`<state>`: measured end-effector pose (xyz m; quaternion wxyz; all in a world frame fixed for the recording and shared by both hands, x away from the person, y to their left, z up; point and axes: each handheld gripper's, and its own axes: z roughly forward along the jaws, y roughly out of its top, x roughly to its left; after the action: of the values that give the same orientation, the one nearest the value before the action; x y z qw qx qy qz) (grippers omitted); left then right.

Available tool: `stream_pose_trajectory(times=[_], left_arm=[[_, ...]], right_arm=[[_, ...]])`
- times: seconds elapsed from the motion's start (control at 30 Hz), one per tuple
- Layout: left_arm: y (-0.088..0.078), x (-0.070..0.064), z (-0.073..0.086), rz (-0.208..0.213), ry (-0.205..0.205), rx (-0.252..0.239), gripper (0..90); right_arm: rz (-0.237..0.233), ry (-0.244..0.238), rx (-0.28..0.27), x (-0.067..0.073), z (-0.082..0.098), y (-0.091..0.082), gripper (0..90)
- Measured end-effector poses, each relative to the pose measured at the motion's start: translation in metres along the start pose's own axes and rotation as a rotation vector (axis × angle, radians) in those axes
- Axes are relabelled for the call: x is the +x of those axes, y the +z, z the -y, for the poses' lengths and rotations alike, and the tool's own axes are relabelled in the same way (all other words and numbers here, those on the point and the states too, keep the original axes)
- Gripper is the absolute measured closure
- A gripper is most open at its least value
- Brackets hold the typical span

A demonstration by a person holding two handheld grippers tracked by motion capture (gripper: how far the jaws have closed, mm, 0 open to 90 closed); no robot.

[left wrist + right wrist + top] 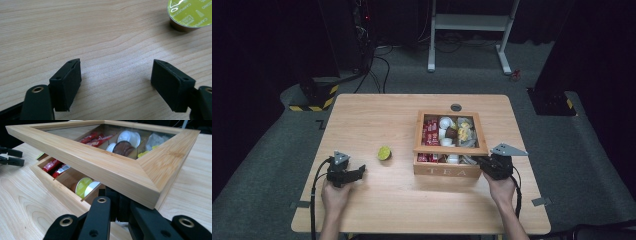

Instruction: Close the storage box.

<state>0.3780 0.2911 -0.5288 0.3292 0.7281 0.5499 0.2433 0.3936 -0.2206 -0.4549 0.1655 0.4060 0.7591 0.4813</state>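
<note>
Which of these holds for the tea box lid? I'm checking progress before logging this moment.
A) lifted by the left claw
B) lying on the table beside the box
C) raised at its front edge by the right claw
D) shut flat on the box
C: the right claw sits under the front corner of the lid, which tilts up off the tea box, with capsules visible in the gap.

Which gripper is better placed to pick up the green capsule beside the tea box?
Left. The left gripper is open near the green capsule; the right gripper is under the tea box lid, propping it up.
</note>
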Motion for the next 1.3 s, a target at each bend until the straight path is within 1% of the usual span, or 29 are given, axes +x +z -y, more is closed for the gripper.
stream_pose_trajectory(times=[0.13, 0.27, 0.33, 0.37, 0.5, 0.6, 0.67, 0.73, 0.8, 0.87, 0.9, 1.03, 1.2, 1.3], left_arm=[[0.0, 0.0, 0.0, -0.001, 0.0, -0.001, 24.9], [0.0, 0.0, 0.0, -0.001, -0.001, -0.001, 24.9], [0.0, 0.0, 0.0, -0.001, -0.003, -0.002, 25.0], [0.0, 0.0, 0.0, -0.001, -0.002, -0.002, 25.0], [0.0, 0.0, 0.0, 0.002, 0.009, -0.001, 25.6], [0.0, 0.0, 0.0, 0.002, 0.009, -0.002, 25.5], [0.0, 0.0, 0.0, 0.002, 0.009, -0.002, 25.5], [0.0, 0.0, 0.0, 0.002, 0.009, -0.002, 25.5], [0.0, 0.0, 0.0, 0.002, 0.009, -0.002, 25.5], [0.0, 0.0, 0.0, 0.003, 0.009, -0.002, 25.5], [0.0, 0.0, 0.0, 0.003, 0.009, -0.002, 25.5], [0.0, 0.0, 0.0, 0.002, 0.01, -0.002, 25.2], [0.0, 0.0, 0.0, 0.002, 0.01, -0.002, 25.2], [0.0, 0.0, 0.0, 0.002, 0.011, -0.002, 25.2]], right_arm=[[-0.004, 0.005, 0.012, 0.0, 0.006, 0.002, 89.4], [-0.005, 0.005, 0.009, 0.0, 0.009, 0.001, 89.3], [0.003, -0.004, 0.015, 0.002, 0.011, 0.0, 89.3], [0.011, -0.016, 0.017, 0.002, 0.012, 0.0, 89.2], [0.023, -0.039, 0.016, 0.007, 0.016, -0.002, 89.4], [0.031, -0.054, 0.035, 0.009, 0.019, -0.001, 89.4], [0.023, -0.041, 0.028, 0.008, 0.02, -0.002, 89.5], [0.023, -0.043, 0.024, 0.008, 0.021, -0.002, 89.5], [0.01, -0.037, 0.027, 0.008, 0.021, -0.003, 89.5], [0.007, -0.039, 0.027, 0.008, 0.022, -0.005, 89.6], [0.004, -0.031, 0.028, 0.008, 0.023, -0.006, 89.6], [0.004, -0.034, 0.03, 0.007, 0.023, -0.009, 89.7], [-0.005, -0.024, 0.027, 0.006, 0.025, -0.011, 89.6], [-0.012, -0.03, 0.029, 0.006, 0.026, -0.012, 89.5]])
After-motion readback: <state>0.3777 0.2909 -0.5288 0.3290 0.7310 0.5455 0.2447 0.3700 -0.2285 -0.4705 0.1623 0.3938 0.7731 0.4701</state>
